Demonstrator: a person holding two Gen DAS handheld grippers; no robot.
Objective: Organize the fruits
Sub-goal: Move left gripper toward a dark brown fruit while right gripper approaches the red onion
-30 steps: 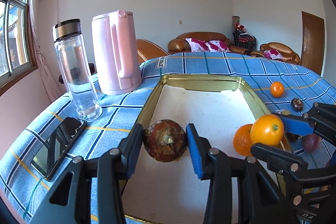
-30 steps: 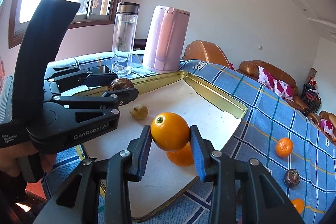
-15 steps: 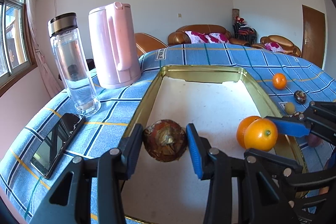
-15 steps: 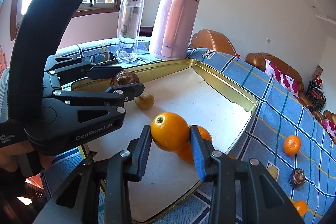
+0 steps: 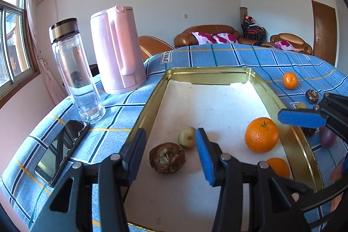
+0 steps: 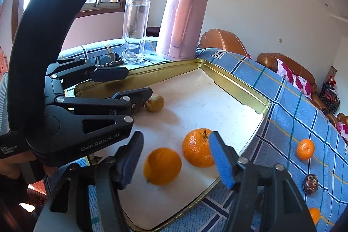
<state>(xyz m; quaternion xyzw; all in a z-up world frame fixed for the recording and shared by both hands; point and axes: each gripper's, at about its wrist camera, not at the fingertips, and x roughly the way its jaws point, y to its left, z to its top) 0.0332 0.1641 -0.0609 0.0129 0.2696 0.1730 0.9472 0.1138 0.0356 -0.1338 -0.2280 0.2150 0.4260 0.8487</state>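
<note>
A gold-rimmed tray (image 5: 152, 97) (image 6: 237, 88) lies on the blue checked cloth. My left gripper (image 5: 170, 149) is open, and a brown wrinkled fruit (image 5: 167, 158) lies on the tray between its fingers. A small yellowish fruit (image 5: 187, 137) (image 6: 154, 103) lies beside it. My right gripper (image 6: 176, 156) is open over a smooth orange (image 6: 162, 165) (image 5: 278, 166) that lies in the tray. A stemmed orange (image 6: 199, 150) (image 5: 261, 134) sits next to it.
On the cloth right of the tray lie a small orange (image 5: 290, 80) (image 6: 305, 149), a dark fruit (image 5: 311, 96) (image 6: 310, 184) and a purple one (image 5: 328, 137). A pink kettle (image 5: 117, 51), a glass bottle (image 5: 76, 71) and a phone (image 5: 62, 151) stand left of the tray.
Both grippers have opened. The brown fruit and the smooth orange have dropped from the fingers onto the tray.
</note>
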